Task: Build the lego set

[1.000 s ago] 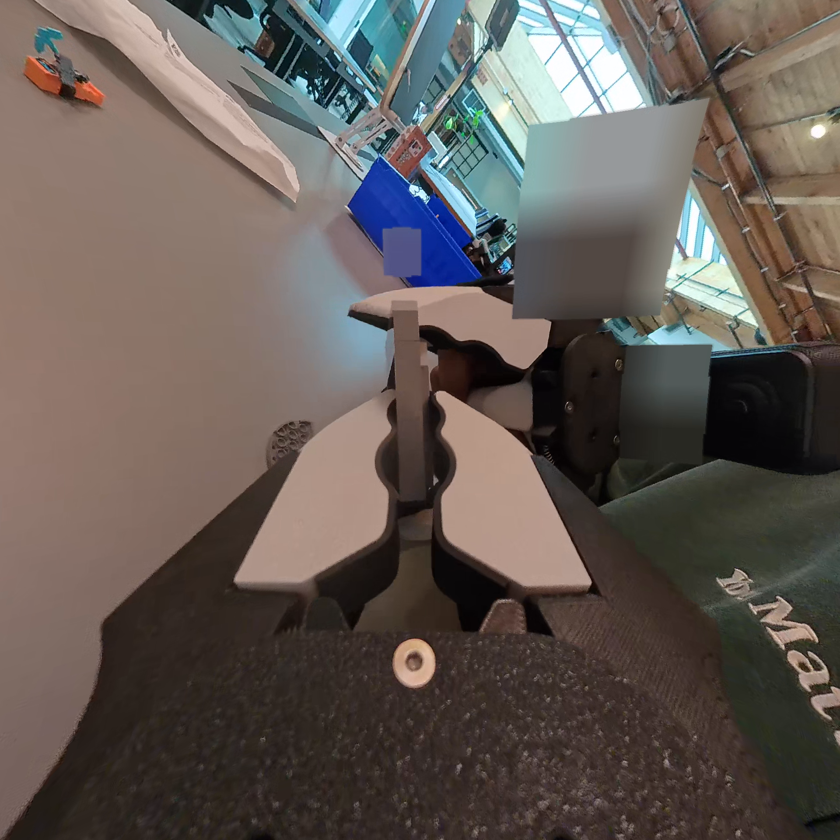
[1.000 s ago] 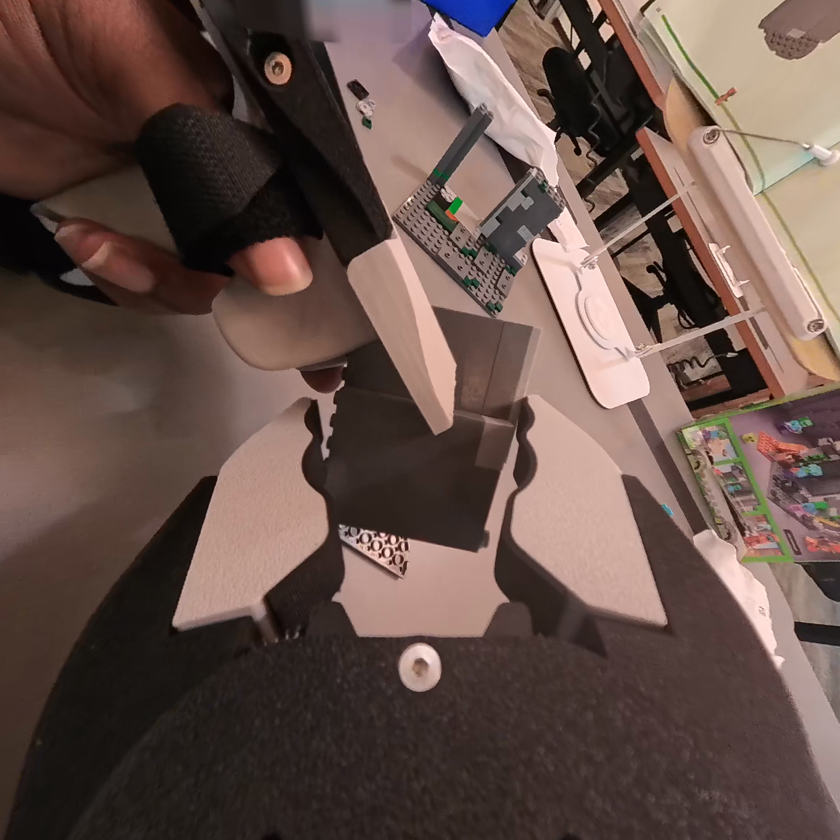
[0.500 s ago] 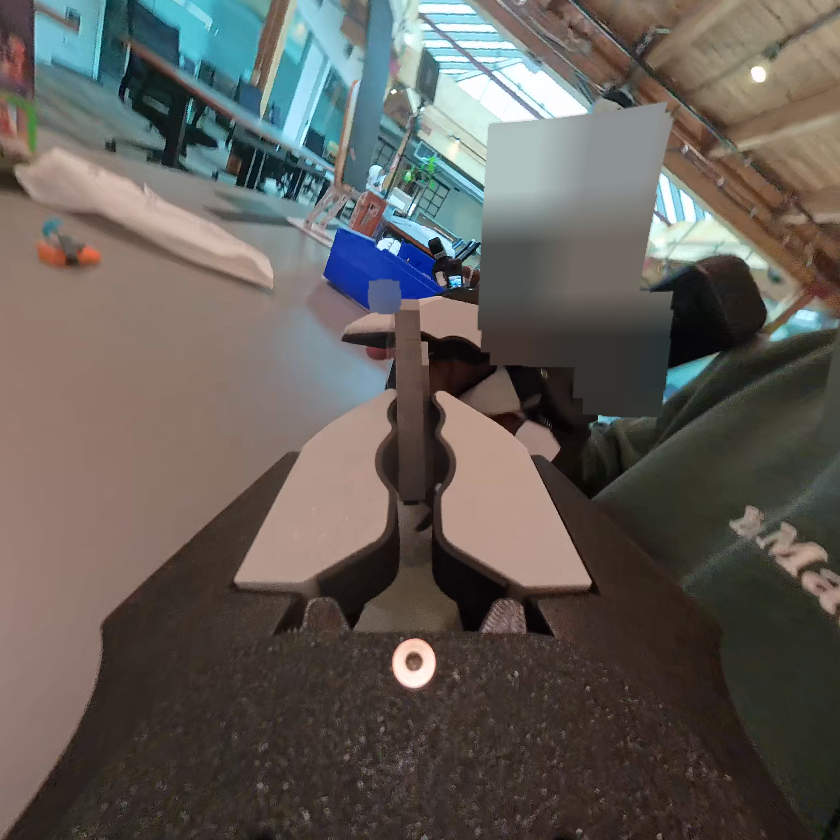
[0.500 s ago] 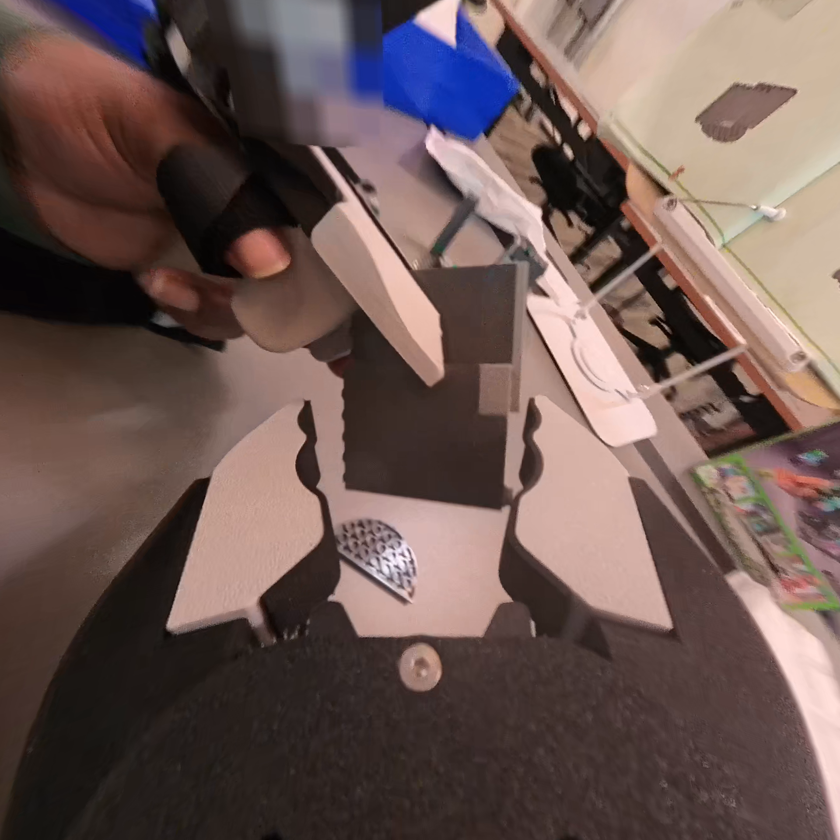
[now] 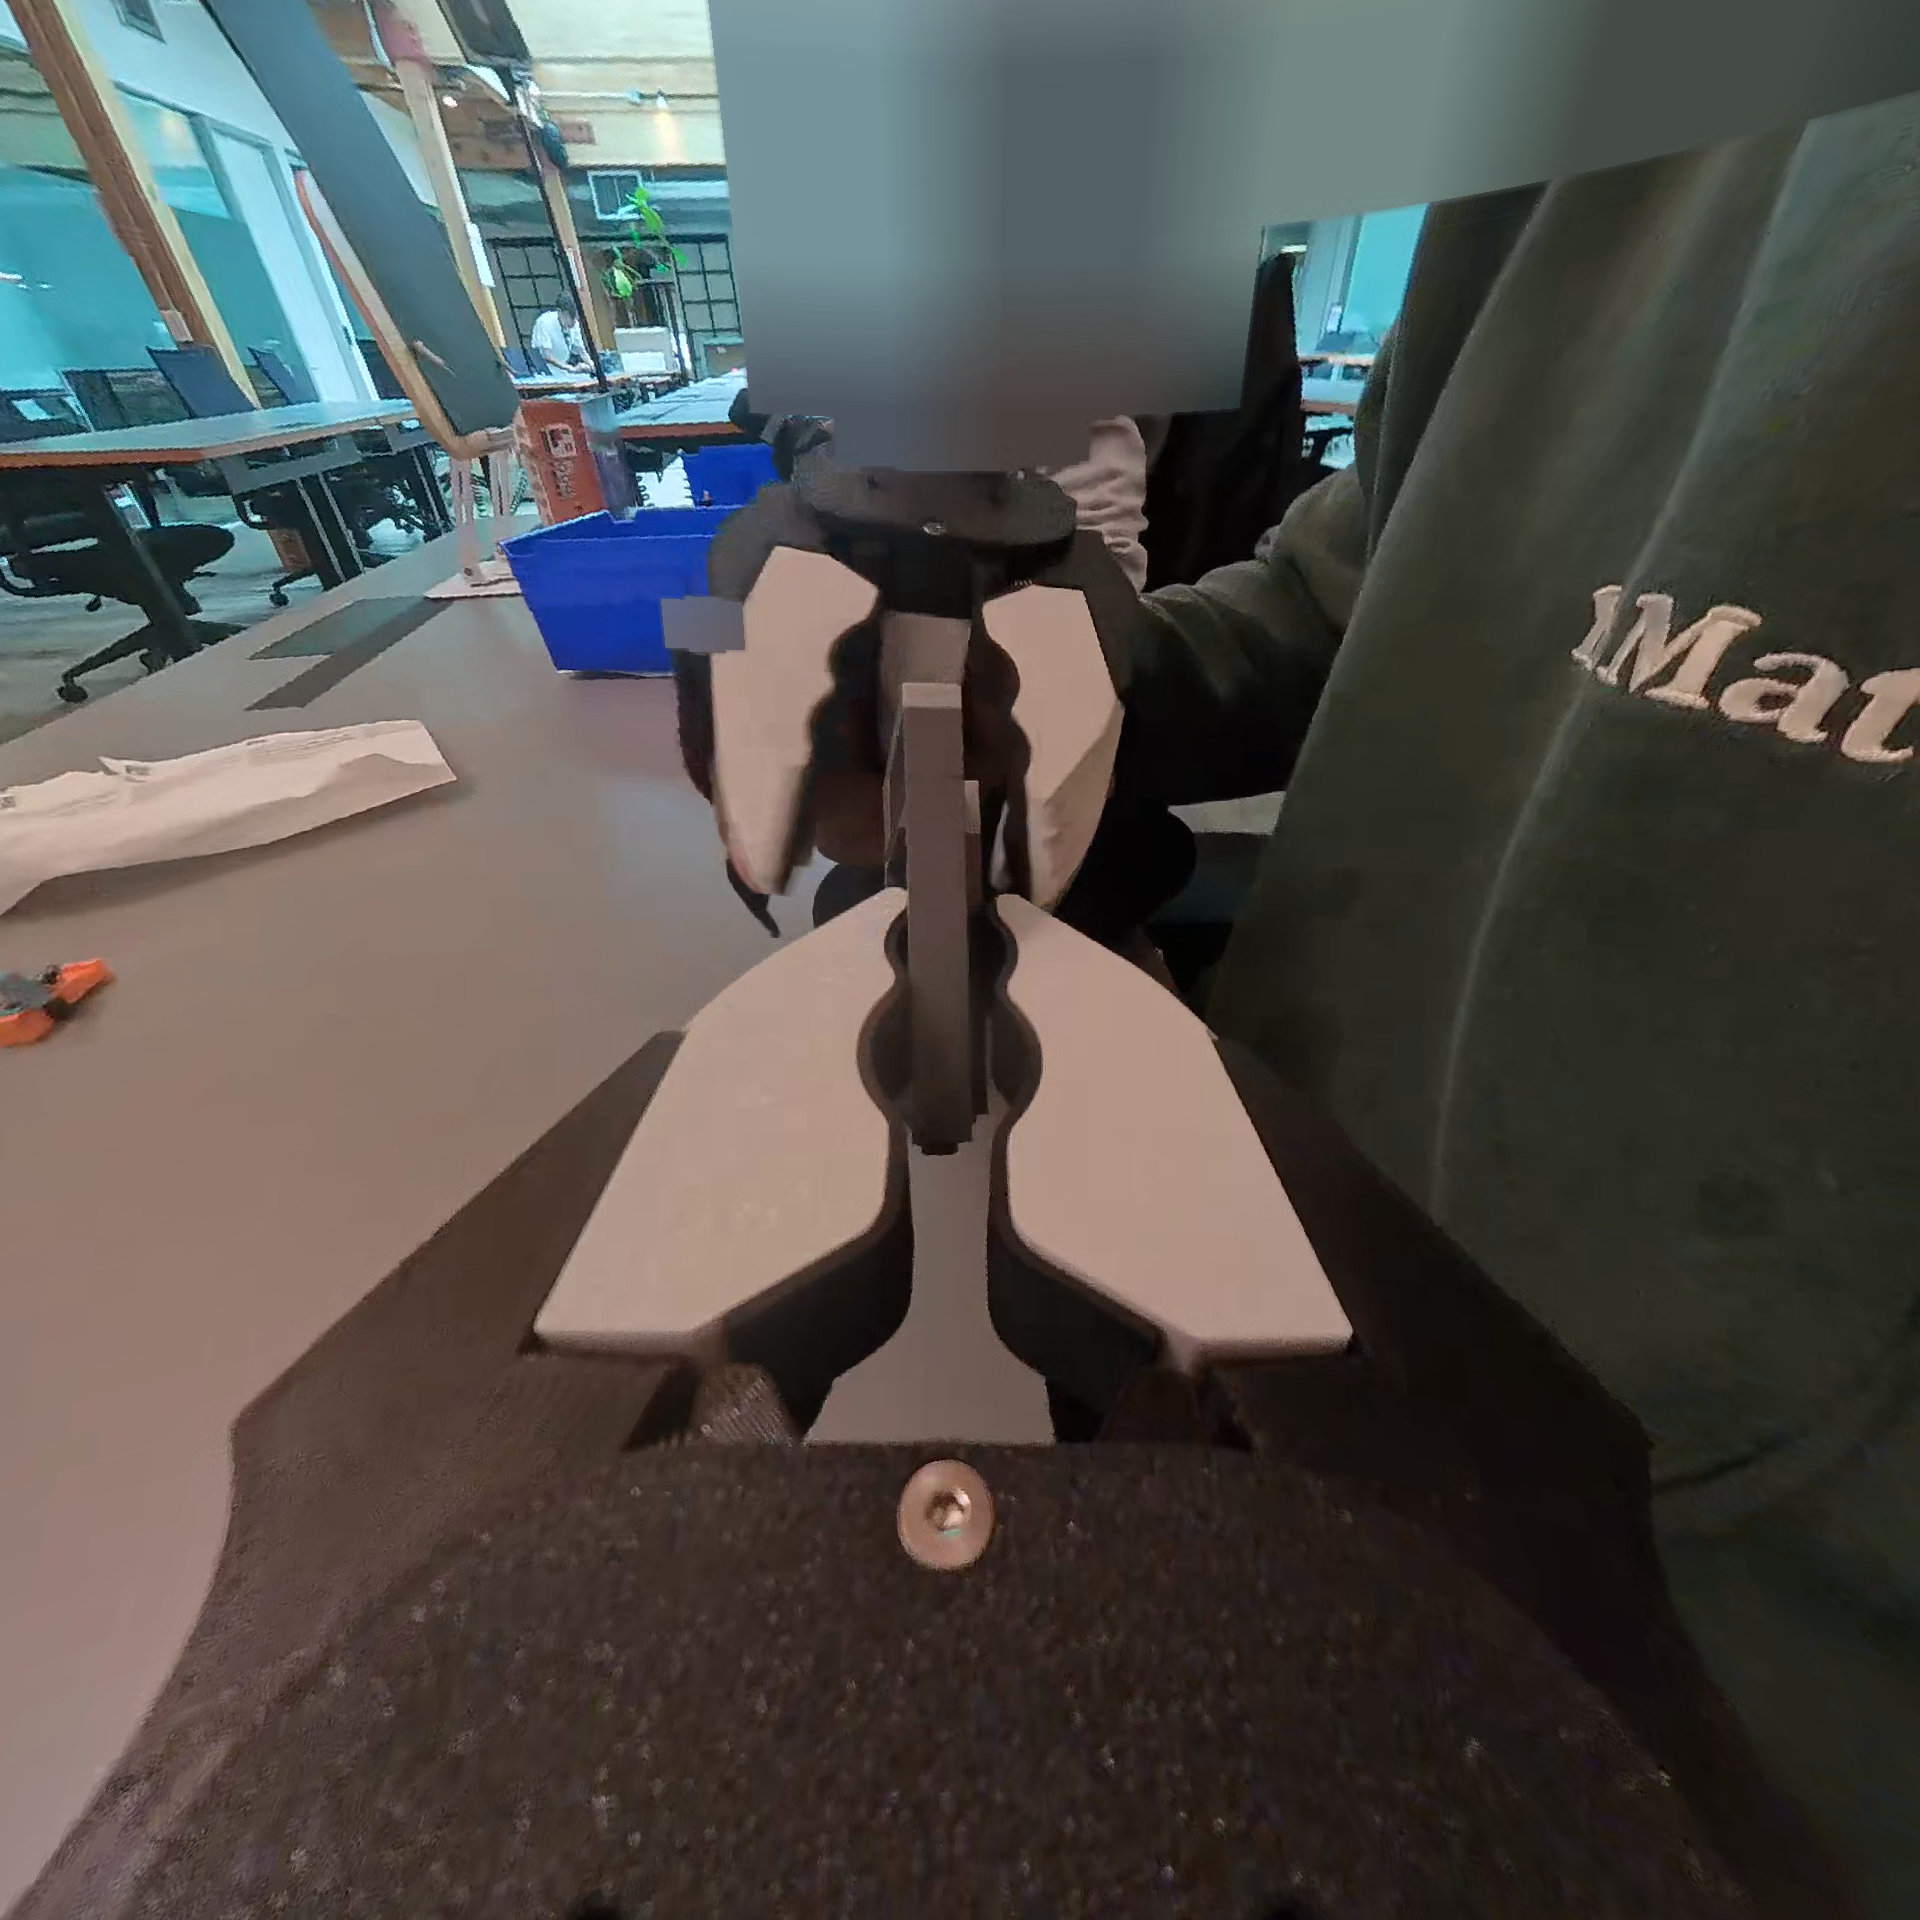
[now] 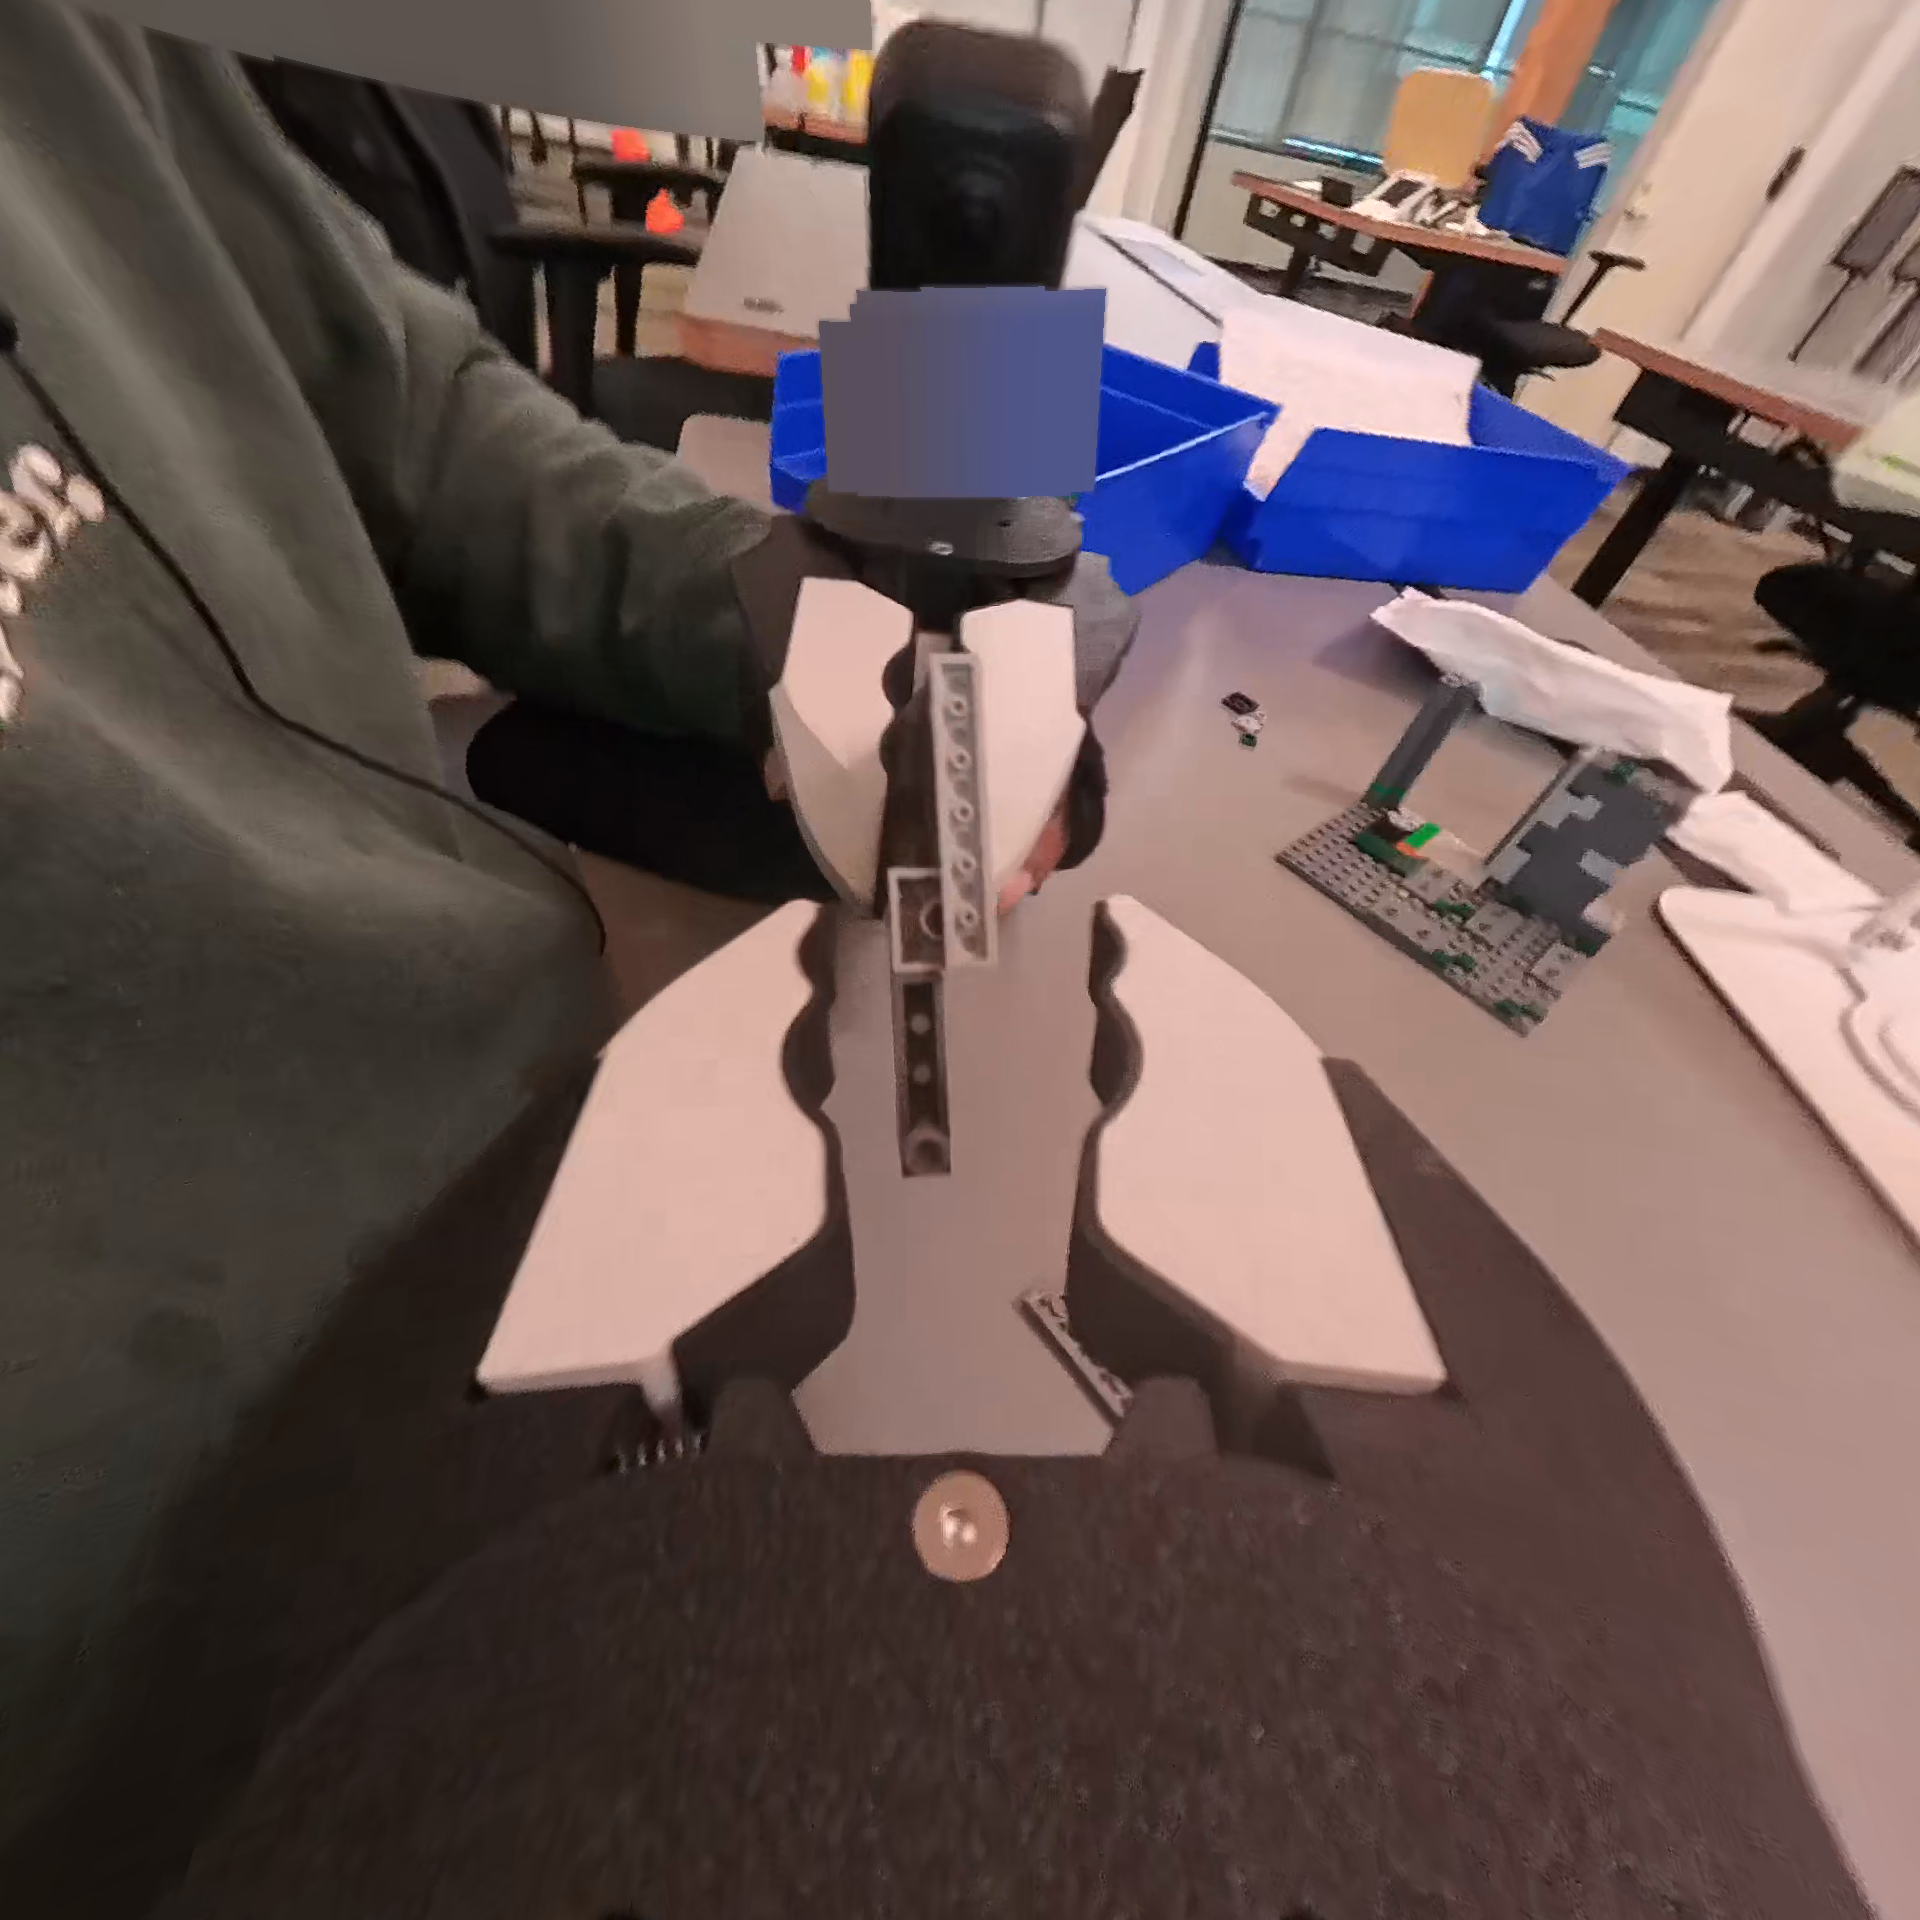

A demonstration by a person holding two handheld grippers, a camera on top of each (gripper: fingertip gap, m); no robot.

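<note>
My left gripper (image 5: 940,925) is shut on a dark grey Lego wall piece (image 5: 935,977), held edge-on and upright above the table. In the right wrist view the left gripper (image 6: 935,873) faces me with that piece (image 6: 925,1070), light grey along one edge, sticking out into the gap of my right gripper (image 6: 961,914). The right gripper is open and empty, and its fingers (image 6: 727,1101) stand clear of the piece on both sides. A partly built grey Lego model on a baseplate (image 6: 1455,925) stands to the right on the table.
A small grey wedge plate (image 6: 1075,1361) lies on the table under the right gripper. Blue bins (image 6: 1403,488) and white paper bags (image 6: 1558,686) sit at the back. An orange Lego bit (image 5: 47,997) and a bag (image 5: 208,790) lie left. A person's green sleeve (image 6: 468,540) is close. The grippers are tip to tip, or close to it.
Both grippers have swung from a tilted pose to level, now facing each other. The grey piece has turned from broadside to edge-on within the open right gripper. The left grip is unchanged.
</note>
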